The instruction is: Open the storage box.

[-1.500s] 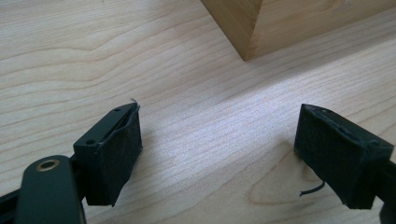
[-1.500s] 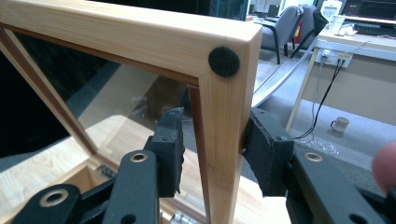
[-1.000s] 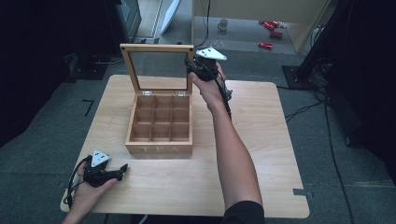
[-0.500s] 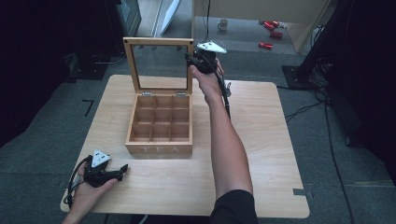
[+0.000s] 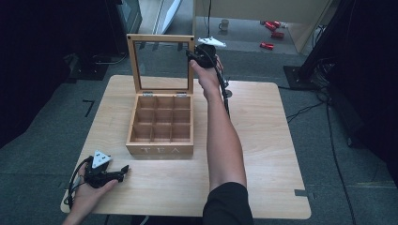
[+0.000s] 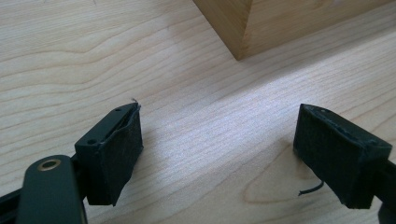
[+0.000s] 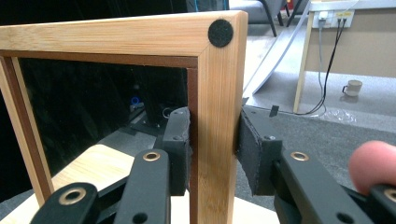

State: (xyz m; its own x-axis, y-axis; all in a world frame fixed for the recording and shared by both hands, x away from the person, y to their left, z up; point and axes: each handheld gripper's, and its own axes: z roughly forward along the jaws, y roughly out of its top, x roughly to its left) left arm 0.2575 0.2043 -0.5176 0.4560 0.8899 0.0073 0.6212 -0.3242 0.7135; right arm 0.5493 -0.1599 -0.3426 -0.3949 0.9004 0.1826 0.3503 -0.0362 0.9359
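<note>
One wooden tea box sits on the table, light bamboo grain, square, "TEA" on its front wall. Inside: nine compartments, three by three. Its lid stands upright, a wooden frame around a clear pane, two metal hinges at the base, a round black felt pad at a corner. The right gripper clamps the lid's right frame rail between its black padded jaws. The left gripper rests on the table near the box's front corner, jaws wide apart, holding nothing.
</note>
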